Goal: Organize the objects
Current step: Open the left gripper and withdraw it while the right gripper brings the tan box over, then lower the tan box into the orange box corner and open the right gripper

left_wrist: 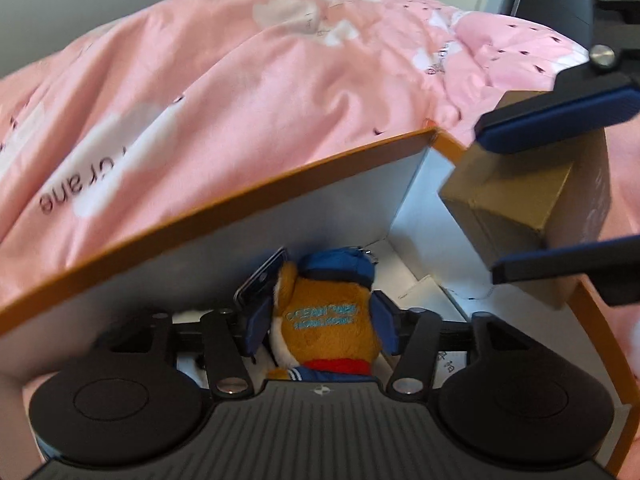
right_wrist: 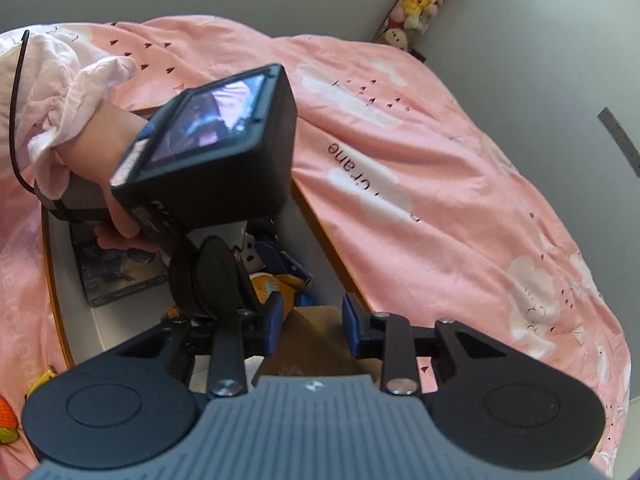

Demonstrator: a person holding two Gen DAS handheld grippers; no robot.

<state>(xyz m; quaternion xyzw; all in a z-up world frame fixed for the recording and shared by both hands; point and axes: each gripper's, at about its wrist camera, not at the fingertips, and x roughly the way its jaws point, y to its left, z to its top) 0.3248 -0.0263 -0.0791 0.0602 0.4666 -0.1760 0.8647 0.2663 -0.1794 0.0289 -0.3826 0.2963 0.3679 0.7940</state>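
Note:
My left gripper point(left_wrist: 322, 326) is shut on an orange plush toy point(left_wrist: 326, 320) with a blue cap and holds it low inside an orange-rimmed box point(left_wrist: 240, 200) with white inner walls. My right gripper point(right_wrist: 312, 320) is shut on a brown cardboard box point(right_wrist: 316, 344). In the left wrist view that cardboard box point(left_wrist: 520, 200) hangs over the big box's right corner between the right gripper's blue fingers point(left_wrist: 560, 116). In the right wrist view the left gripper's body point(right_wrist: 216, 152) and the hand holding it reach down into the box, with the plush point(right_wrist: 276, 284) partly hidden beneath.
The orange-rimmed box sits on a bed with a pink quilt point(left_wrist: 200, 100). A dark phone-like object point(left_wrist: 262, 278) leans inside the box beside the plush. A dark printed flat box point(right_wrist: 120, 276) lies in the box. Plush toys point(right_wrist: 420, 0) hang by the far wall.

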